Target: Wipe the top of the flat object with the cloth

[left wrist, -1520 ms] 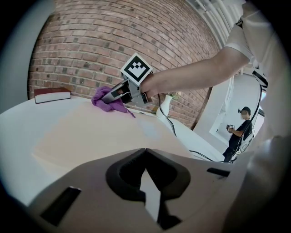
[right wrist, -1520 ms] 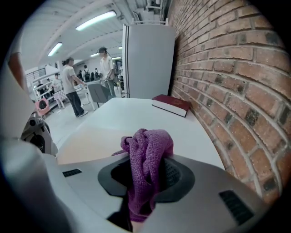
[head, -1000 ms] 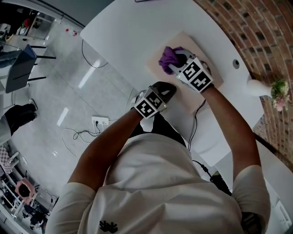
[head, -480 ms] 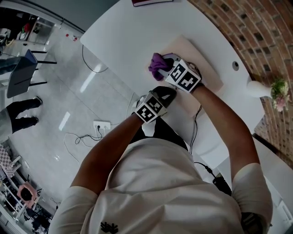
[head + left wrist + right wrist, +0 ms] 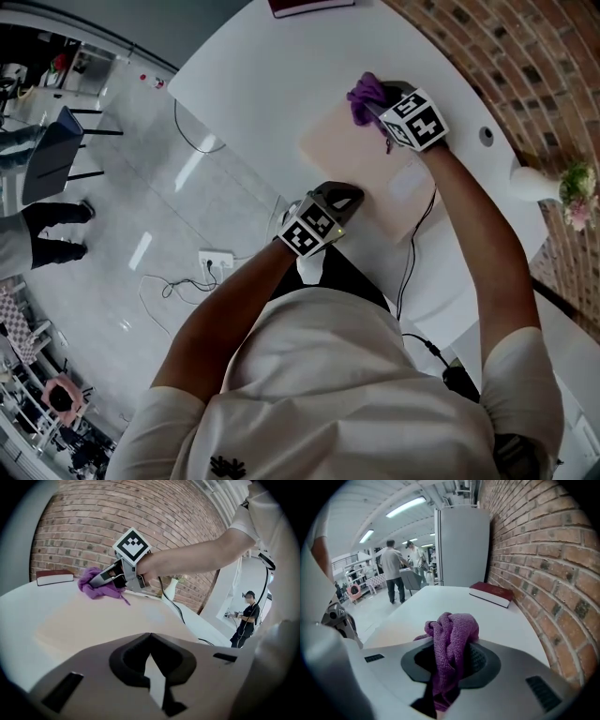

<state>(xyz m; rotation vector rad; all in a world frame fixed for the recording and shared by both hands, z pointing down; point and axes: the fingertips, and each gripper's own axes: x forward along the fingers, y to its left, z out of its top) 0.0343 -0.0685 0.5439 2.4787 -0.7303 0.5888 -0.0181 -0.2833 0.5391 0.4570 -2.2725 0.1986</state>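
**Cloth swept to the far corner of the board**

White table (image 5: pixel 253 75), curved edge, brick wall along its right side. The pale flat board (image 5: pixel 349 164) lies on it, same position as in both earlier frames; no shift observed.

Right gripper (image 5: pixel 378 106): half a second ago it was at the near-left part of the board, a second ago nearer the middle. It is now at the far corner, arm extended. Reads as one long stroke across the surface, so wiping is under way and much of the top is likely covered; the near-right area toward the cable may still need a pass.

Left gripper (image 5: pixel 343 194): unchanged, at the near edge of the board. Jaws pressed together with nothing between them. Whether the tips press on the board to steady it or only hover just above it is not clear from these angles.

Purple cloth (image 5: pixel 366 92): bunched and pinched between the right jaws, a wad bulging above them and a tail hanging below. From the left gripper view it rests on the board's far end.
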